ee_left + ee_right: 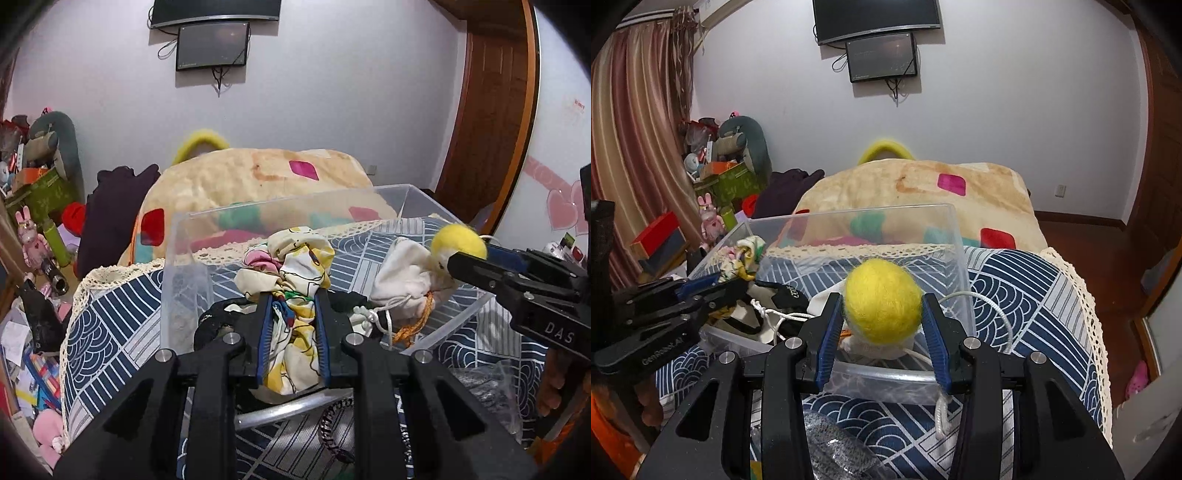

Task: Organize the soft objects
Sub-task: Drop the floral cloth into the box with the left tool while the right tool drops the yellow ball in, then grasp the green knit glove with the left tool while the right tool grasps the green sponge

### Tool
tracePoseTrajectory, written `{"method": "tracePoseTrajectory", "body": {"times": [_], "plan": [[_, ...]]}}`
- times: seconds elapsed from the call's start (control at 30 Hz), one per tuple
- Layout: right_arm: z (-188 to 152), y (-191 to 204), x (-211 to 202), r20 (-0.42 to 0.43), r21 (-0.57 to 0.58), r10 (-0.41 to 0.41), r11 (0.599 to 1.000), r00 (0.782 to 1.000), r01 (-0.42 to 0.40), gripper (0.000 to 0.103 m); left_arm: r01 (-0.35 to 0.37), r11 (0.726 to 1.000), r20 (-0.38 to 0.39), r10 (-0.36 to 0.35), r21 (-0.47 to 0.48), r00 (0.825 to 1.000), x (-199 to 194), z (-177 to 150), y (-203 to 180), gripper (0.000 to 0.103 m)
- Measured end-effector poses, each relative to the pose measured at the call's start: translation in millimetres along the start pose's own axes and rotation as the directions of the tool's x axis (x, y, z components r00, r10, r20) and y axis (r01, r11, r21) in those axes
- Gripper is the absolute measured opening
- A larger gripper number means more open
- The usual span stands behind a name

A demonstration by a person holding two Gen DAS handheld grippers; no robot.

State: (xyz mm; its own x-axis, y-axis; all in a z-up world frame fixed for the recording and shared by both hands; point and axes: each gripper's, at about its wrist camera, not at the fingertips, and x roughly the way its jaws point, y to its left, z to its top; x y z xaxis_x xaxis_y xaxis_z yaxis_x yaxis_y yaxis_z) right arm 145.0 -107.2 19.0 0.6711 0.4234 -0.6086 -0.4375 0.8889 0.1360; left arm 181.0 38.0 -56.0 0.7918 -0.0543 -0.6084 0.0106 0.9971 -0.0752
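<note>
the left gripper [291,295] was pinched on a crumpled printed cloth [295,266], its blue pads pressed into the folds, holding the bundle over the near left part of the clear plastic bin [295,201]. the right gripper [882,306] bracketed a yellow felt ball [882,301] that topped a white drawstring pouch [402,277]; its pads sat just beside the ball on both sides, and i could not tell whether they were truly squeezing it or only flanking it. ball and pouch sat in the near right part of the bin. other soft things lay inside as well: a black item [783,295], white cord [783,315] and an orange cord [413,328].

the likely trouble, as i judged it, was the cords: the white one trailed over the bin's near right rim [997,314] and down onto the patterned bedspread [1034,288], so lifting the pouch could drag neighbours out or catch on the wall. the round ball could also squirt from a light hold. the cloth hung loose below the left gripper and might snag the near rim.

the two grippers were near each other across the bin, leaving little sideways room; the open top and the bin's far half offered free space.
</note>
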Motion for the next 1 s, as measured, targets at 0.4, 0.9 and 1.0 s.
{"method": "tracePoseTrajectory", "body": {"times": [0.4, 0.9, 1.0], "plan": [[1.4, 9.7, -2.3, 0.000, -0.058, -0.031, 0.998, 1.000, 0.031, 0.057, 0.005, 1.000, 0.017, -0.005, -0.011, 1.000, -15.1, 0.7, 0.7, 0.055], [0.8, 12.6, -44.0, 0.080, -0.071, -0.053, 0.996, 0.995, 0.059, 0.078, -0.037, 0.999, 0.130, 0.040, -0.022, 0.991, -79.2, -7.4, 6.2, 0.100], [-1.8, 17.2, -52.9, 0.095, -0.080, -0.054, 0.995, 0.994, 0.062, 0.081, -0.030, 0.999, 0.125, 0.034, -0.030, 0.992, -85.2, -13.3, 7.9, 0.101]]}}
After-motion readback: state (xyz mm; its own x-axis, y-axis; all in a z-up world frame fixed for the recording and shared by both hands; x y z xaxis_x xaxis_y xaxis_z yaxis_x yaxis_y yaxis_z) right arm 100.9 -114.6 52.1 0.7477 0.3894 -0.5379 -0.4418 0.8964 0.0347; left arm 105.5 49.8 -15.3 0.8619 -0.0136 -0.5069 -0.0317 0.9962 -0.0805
